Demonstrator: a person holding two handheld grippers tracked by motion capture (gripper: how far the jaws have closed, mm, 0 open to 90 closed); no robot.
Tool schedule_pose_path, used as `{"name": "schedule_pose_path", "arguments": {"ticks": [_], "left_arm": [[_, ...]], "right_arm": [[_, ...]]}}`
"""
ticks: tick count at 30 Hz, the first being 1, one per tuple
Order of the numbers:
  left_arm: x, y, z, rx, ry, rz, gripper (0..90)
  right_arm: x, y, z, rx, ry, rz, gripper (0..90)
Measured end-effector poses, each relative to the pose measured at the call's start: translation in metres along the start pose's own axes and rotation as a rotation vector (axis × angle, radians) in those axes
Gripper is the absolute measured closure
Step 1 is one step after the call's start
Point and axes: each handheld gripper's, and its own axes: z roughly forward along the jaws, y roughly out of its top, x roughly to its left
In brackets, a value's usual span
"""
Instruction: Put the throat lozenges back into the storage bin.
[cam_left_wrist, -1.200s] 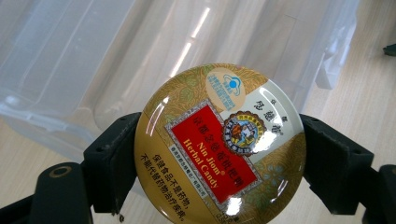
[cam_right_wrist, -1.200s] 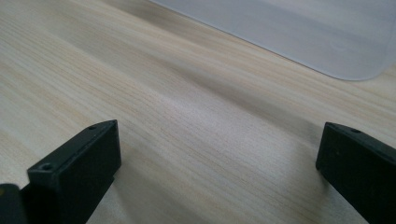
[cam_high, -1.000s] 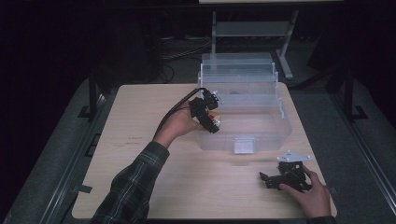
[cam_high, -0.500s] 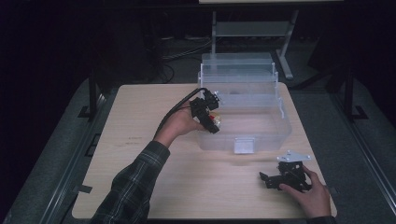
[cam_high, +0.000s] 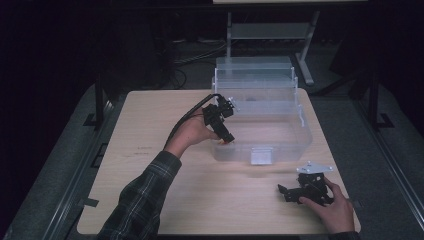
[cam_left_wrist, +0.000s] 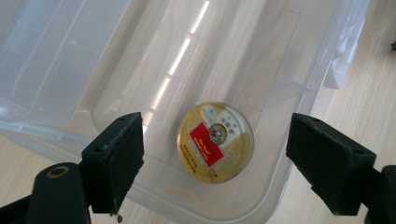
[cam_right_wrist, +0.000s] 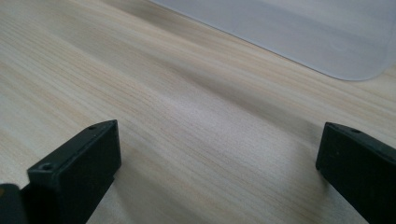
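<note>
The left gripper (cam_left_wrist: 215, 163) hangs over the near left corner of the clear bin (cam_high: 305, 131), jaws wide and empty. A round tin (cam_left_wrist: 215, 141) lies on the bin floor beside the near wall. The right gripper (cam_high: 283, 192), jaws wide, rests on bare table (cam_high: 150, 120).

A clear glossy plastic bin (cam_high: 300, 135) stands on a matt pale wood-grain table (cam_high: 150, 150).

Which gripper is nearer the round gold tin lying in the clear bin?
Left. The left gripper hangs open directly over the tin inside the clear bin. The right gripper rests open on the table, well outside the bin's near right corner.
</note>
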Motion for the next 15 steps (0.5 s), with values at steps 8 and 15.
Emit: {"name": "schedule_pose_path", "arguments": {"ticks": [8,15], "left_arm": [[-0.002,-0.009,-0.01,-0.027,-0.002,-0.013,18.4],[-0.005,-0.014,-0.018,-0.043,0.009,-0.013,17.5]], "right_arm": [[-0.001,0.0,0.0,0.0,0.0,-0.006,0.0],[-0.001,0.0,0.0,0.0,0.001,-0.002,0.0]]}}
